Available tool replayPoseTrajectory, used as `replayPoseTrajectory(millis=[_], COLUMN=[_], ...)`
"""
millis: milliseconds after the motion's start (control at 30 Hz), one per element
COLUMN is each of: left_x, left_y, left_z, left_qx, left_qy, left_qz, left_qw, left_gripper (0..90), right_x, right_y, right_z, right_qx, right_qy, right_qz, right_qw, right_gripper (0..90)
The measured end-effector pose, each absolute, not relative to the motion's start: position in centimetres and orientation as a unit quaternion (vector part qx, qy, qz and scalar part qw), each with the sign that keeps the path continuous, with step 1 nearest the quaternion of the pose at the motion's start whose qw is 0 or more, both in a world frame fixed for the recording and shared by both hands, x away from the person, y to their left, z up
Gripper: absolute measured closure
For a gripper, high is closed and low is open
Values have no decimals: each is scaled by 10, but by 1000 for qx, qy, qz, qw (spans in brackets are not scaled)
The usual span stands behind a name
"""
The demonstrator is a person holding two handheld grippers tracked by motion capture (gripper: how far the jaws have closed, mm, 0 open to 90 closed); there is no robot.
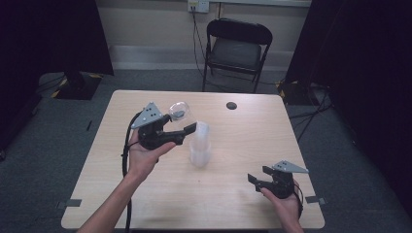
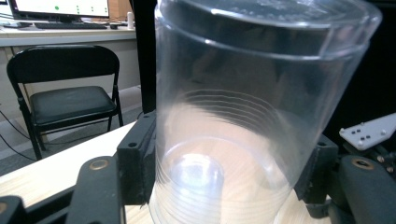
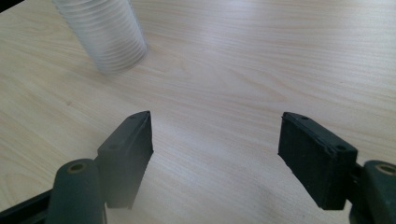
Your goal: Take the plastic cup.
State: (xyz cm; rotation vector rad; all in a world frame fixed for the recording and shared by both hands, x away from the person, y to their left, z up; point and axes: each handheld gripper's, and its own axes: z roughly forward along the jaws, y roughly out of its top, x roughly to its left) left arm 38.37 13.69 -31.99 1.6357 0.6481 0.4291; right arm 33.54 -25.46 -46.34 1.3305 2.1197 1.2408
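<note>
- I count two grippers, one loose clear cup (image 1: 179, 111), one stack (image 1: 199, 145) of clear cups, one folding chair (image 1: 236, 51) and one dark disc (image 1: 231, 105) on the counter (image 1: 233, 145).
- My left gripper (image 1: 182, 127) is raised over the counter's left-centre. Its jaws are closed on the cup, one on each side of its wall, as the left gripper view shows (image 2: 224, 140).
- In the high view the cup sits tilted in the jaws, just beside the top of the stack; I cannot tell whether they touch.
- My right gripper (image 1: 259, 174) sits low near the counter's front right corner, jaws wide apart and holding nothing; the right gripper view (image 3: 215, 154) shows bare wood between them.
- The left gripper view adds monitors on a desk behind the chair (image 2: 65, 93).
- The right gripper view shows the ribbed stack (image 3: 105, 35) well ahead of the jaws.
- The counter's right half is bare between the stack and the right edge; the disc lies near the far edge.
</note>
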Motion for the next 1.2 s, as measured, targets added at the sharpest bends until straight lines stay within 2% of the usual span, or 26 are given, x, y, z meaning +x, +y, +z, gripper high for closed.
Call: replayPoseTrajectory(millis=[100,367,433,600,767,1200], left_x=[378,366,364,359,352,343], left_y=[140,148,149,152,154,154], left_z=[-323,-335,-339,-351,-364,-392], left_qx=[712,716,716,719,714,720], left_qy=[282,298,309,315,331,359], left_qz=[192,153,133,115,89,59], left_qw=[614,612,612,608,610,591], left_gripper=[371,367,364,363,363,366], right_x=[335,334,334,332,327,318], right_y=[-254,-251,-249,-239,-227,-187], right_z=[-463,-462,-462,-461,-455,-440], right_qx=[468,461,453,433,404,335], right_qy=[748,752,757,771,786,809], right_qz=[438,438,439,436,434,453], right_qw=[174,171,169,167,178,168], right_gripper=[263,267,320,354,377,431])
